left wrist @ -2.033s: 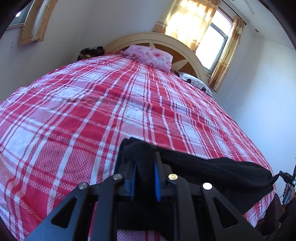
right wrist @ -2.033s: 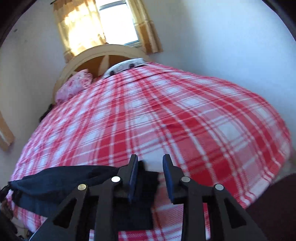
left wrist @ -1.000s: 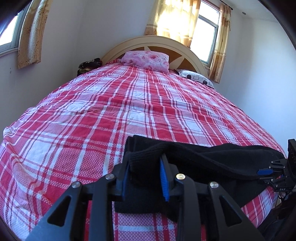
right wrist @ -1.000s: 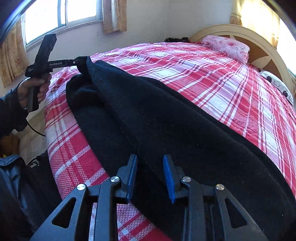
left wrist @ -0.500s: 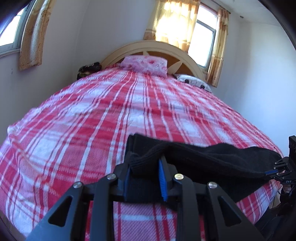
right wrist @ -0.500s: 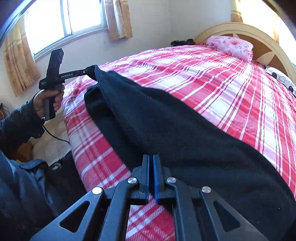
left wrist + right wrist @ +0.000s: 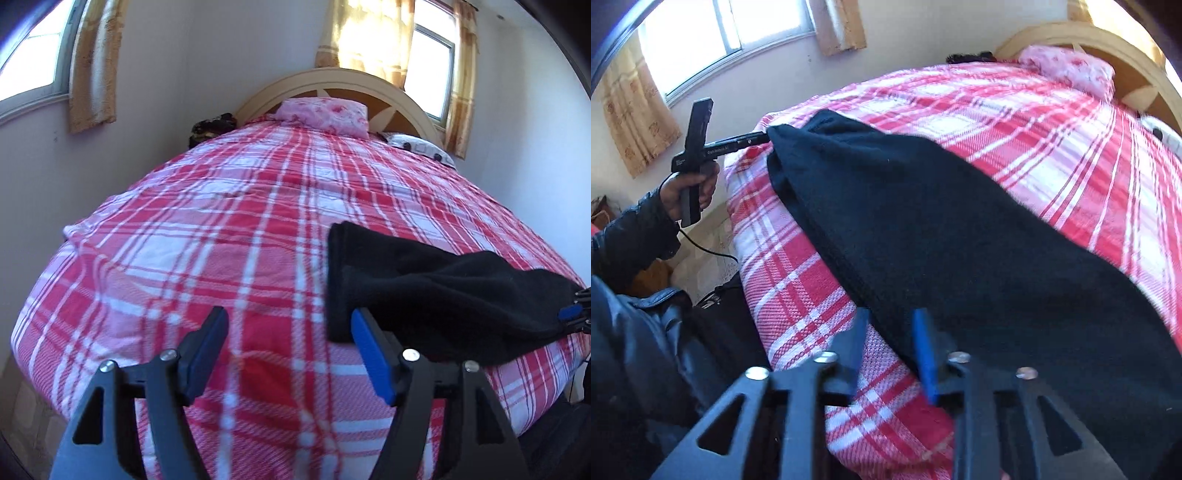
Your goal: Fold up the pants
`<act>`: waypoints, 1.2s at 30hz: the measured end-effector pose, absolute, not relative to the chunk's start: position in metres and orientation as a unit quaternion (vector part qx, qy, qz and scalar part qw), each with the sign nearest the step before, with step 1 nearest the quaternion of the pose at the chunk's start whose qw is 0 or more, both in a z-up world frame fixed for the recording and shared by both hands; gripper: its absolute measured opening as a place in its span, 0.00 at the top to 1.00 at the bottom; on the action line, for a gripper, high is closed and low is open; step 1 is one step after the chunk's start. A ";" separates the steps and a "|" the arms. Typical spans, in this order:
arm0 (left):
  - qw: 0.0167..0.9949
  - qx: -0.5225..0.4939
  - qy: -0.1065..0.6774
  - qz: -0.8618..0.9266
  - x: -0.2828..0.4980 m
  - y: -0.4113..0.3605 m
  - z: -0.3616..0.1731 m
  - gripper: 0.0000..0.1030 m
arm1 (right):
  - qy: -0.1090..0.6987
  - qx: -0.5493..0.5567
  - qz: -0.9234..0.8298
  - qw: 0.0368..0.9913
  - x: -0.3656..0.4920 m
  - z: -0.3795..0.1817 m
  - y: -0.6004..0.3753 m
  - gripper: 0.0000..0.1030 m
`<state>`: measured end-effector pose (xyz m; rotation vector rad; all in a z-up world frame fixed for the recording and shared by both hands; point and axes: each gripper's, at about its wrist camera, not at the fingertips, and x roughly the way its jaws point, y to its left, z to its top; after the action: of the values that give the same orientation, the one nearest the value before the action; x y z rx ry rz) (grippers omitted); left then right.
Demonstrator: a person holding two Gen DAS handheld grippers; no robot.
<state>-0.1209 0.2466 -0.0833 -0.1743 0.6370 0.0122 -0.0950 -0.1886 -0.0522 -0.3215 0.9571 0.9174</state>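
Black pants (image 7: pixel 439 291) lie folded in a long band along the near edge of the red plaid bed (image 7: pixel 236 236). My left gripper (image 7: pixel 290 350) is open and empty, just left of the pants' end. In the right wrist view the pants (image 7: pixel 960 236) stretch across the bed (image 7: pixel 1052 122). My right gripper (image 7: pixel 890 350) is partly open at the pants' near edge, and its jaws do not pinch the cloth. The left gripper (image 7: pixel 764 137) also shows there, far left, at the pants' far corner. The right gripper's tip (image 7: pixel 576 314) shows at the right edge of the left wrist view.
A pink pillow (image 7: pixel 325 112) and a white dotted pillow (image 7: pixel 421 147) lie by the curved headboard (image 7: pixel 399 92). A dark bundle (image 7: pixel 212 125) sits at the bed's far left corner. Curtained windows (image 7: pixel 738 40) are on the walls. My sleeve (image 7: pixel 631 236) and cable hang left of the bed.
My left gripper opened, let go of the pants' end and shifted left. My right gripper, shut half a second ago, has opened partway at the pants' edge.
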 end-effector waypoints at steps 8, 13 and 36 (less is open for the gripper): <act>0.954 -0.149 0.262 -0.007 -0.125 0.242 -0.058 0.30 | 0.400 -0.135 0.455 0.784 -0.067 -0.015 -0.142 0.65; 0.946 -0.153 0.283 -0.042 -0.098 0.216 -0.059 0.30 | 0.372 -0.142 0.491 0.775 -0.036 0.003 -0.070 0.65; 0.907 -0.243 0.338 -0.056 -0.093 0.245 -0.095 0.88 | 0.448 -0.175 0.558 0.676 0.034 -0.060 0.146 0.98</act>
<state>-0.0927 0.2450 -0.0955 -0.5019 0.6974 -0.1166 0.0337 0.1456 -0.0598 -0.3935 1.0082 1.2535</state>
